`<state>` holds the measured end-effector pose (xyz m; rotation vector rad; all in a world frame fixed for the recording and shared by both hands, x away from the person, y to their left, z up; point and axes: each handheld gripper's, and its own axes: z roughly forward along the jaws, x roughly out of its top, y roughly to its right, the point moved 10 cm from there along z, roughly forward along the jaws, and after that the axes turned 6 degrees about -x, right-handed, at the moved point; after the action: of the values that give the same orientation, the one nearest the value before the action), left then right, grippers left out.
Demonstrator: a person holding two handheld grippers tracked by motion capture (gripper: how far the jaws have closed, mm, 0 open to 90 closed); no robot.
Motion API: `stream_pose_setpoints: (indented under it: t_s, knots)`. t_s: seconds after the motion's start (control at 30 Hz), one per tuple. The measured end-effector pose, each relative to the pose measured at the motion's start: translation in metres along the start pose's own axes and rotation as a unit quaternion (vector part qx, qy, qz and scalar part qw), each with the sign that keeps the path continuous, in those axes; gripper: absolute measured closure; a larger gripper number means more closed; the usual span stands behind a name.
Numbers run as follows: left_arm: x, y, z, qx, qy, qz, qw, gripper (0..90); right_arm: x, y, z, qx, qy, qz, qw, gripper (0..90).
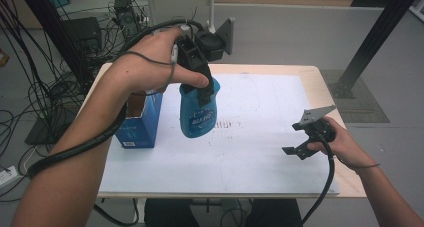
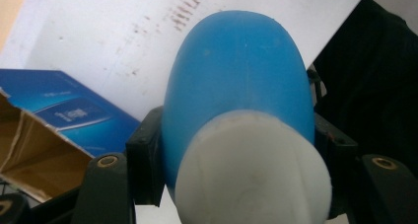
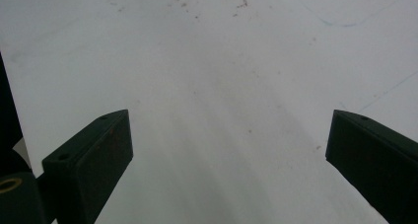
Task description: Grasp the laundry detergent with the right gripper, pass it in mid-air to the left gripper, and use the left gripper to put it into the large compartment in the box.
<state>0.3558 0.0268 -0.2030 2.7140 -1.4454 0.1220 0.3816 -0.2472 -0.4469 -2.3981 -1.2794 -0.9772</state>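
One thing is in hand: a blue plastic bottle with a white cap (image 1: pixel 198 112), hanging in the air above the white paper sheet (image 1: pixel 260 137) that covers the wooden table (image 1: pixel 325 82). My left gripper (image 1: pixel 202 89) has it clamped near the cap end, the two black jaws closed against its sides. In the left gripper view the bottle (image 2: pixel 236 86) runs away from the camera with the pale cap nearest, so I am holding it from the top with its body pointing down at the table. I judge that grip is chosen so the bottle can be lowered straight down, base first.

Just beside it, on its left in the high view, stands the open blue cardboard box (image 1: pixel 140 122), flaps up and its brown inside showing (image 2: pixel 29 155). The bottle is close to the box's mouth but off to one side of it, not over it; whether it is bound for the box I cannot tell.

Well apart, near the right edge of the table, my right gripper (image 1: pixel 296 146) rests low over the paper. Its jaws stand wide apart and hold nothing. I keep it there out of the way, ready to steady the box if needed.
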Motion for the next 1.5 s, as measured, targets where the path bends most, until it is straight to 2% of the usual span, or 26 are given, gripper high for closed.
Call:
stream_pose_setpoints:
  t_s: [0.17,0.23,0.53,0.57,0.7,0.8,1.0,1.1,1.2,1.33,1.4,1.43,1.47,1.5]
  knots:
    - [0.0,-0.014,-0.012,0.006,0.008,-0.036,0.9993,37.6,-0.005,0.001,0.0,0.002,-0.028,0.008,0.9996,4.1]
    - [0.0,-0.02,-0.017,0.008,0.01,-0.05,0.9987,37.6,-0.008,0.001,0.0,-0.001,-0.047,0.01,0.9989,4.2]
    - [-0.006,-0.046,-0.04,0.01,0.015,-0.107,0.9941,37.6,-0.018,0.001,0.0,0.001,-0.104,0.012,0.9945,4.5]
    - [-0.007,-0.049,-0.043,0.012,0.019,-0.114,0.9932,37.5,-0.021,0.001,0.0,-0.001,-0.121,0.012,0.9925,4.4]
    - [-0.012,-0.061,-0.052,0.016,0.029,-0.144,0.989,37.6,-0.022,0.0,0.0,0.003,-0.136,0.01,0.9906,4.4]
    - [-0.018,-0.071,-0.058,0.019,0.031,-0.165,0.9856,37.6,-0.023,0.0,0.0,-0.001,-0.155,0.011,0.9878,4.3]
    - [-0.03,-0.087,-0.065,0.024,0.025,-0.19,0.9811,37.5,-0.026,0.0,0.001,-0.005,-0.191,0.001,0.9816,4.4]
    - [-0.037,-0.095,-0.07,0.026,0.025,-0.209,0.9773,37.6,-0.027,0.0,0.002,-0.007,-0.201,-0.003,0.9795,4.4]
    - [-0.045,-0.105,-0.077,0.031,0.022,-0.231,0.9722,37.6,-0.028,0.0,0.002,-0.009,-0.213,-0.003,0.977,4.6]
    - [-0.054,-0.118,-0.086,0.035,0.025,-0.258,0.9652,37.6,-0.029,-0.001,0.002,-0.009,-0.218,-0.002,0.976,4.8]
    - [-0.058,-0.123,-0.09,0.036,0.026,-0.267,0.9628,37.6,-0.029,-0.002,0.002,-0.008,-0.22,0.0,0.9754,5.0]
    - [-0.06,-0.126,-0.092,0.036,0.029,-0.275,0.9603,37.6,-0.029,-0.002,0.002,-0.006,-0.221,-0.001,0.9753,5.1]
    - [-0.062,-0.128,-0.094,0.037,0.028,-0.277,0.9598,37.6,-0.03,-0.002,0.002,-0.007,-0.224,0.001,0.9745,5.2]
    - [-0.063,-0.13,-0.097,0.037,0.029,-0.284,0.9578,37.6,-0.03,-0.002,0.002,-0.007,-0.224,0.0,0.9746,5.3]
